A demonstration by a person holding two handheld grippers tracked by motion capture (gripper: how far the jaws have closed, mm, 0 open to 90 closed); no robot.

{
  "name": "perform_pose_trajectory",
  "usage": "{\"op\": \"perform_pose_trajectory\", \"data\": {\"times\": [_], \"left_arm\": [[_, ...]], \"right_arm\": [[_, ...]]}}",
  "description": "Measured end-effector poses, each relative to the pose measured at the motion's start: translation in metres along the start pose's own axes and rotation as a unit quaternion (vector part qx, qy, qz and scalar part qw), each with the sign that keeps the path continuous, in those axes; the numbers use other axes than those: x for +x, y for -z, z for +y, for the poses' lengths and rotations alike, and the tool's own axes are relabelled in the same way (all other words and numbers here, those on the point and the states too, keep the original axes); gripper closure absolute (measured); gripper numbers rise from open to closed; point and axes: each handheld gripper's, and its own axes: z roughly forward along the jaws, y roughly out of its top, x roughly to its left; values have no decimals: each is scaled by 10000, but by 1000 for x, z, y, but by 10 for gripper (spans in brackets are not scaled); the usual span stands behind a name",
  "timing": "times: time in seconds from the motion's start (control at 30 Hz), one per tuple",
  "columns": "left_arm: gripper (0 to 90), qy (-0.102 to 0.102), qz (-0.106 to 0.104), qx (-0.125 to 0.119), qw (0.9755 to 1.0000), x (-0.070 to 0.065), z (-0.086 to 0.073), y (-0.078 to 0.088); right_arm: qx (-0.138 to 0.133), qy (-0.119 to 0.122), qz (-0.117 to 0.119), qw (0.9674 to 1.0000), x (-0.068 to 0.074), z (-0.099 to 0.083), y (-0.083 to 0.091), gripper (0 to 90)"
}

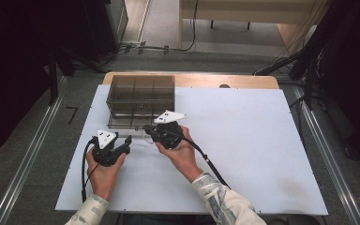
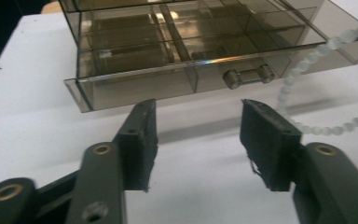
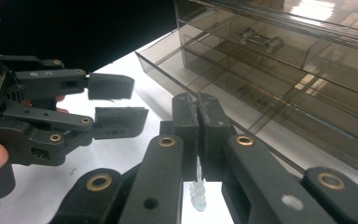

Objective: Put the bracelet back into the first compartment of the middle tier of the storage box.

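A smoked see-through drawer cabinet (image 1: pixel 140 93) stands at the back left of the white board. Its bottom drawer (image 2: pixel 186 56) is pulled out, showing empty compartments and a small handle (image 2: pixel 248 76). My right gripper (image 3: pixel 198 99) is shut on a string of white beads (image 3: pixel 198 191), just in front of the open drawer (image 3: pixel 261 107). In the left gripper view the beads (image 2: pixel 303 70) hang down past the drawer's right corner onto the board. My left gripper (image 2: pixel 199 105) stands open with nothing between its jaws, a little before the drawer front. It sits left of the right gripper (image 1: pixel 146 129).
The white board (image 1: pixel 253 150) stretches wide to the right and front of the hands. A wooden table edge (image 1: pixel 243 80) runs behind it. Dark equipment and cables lie on the floor beyond (image 1: pixel 281 65).
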Motion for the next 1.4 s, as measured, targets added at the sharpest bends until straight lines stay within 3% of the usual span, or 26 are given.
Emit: {"op": "perform_pose_trajectory", "data": {"times": [0.4,0.87,1.2,1.4], "left_arm": [[497,-27,-85,-26,10000,-4,1,-1],[579,41,-337,-62,9994,-4,2,-1],[642,-14,-396,-67,9992,-2,1,-6],[787,-30,-528,-42,9986,0,1,-8]], "right_arm": [[-34,-2,52,10000,6,6,-9,851],[-22,-2,142,9999,13,10,-19,851],[-61,0,296,9995,20,12,-17,851],[-40,8,328,9995,21,12,-17,851]]}}
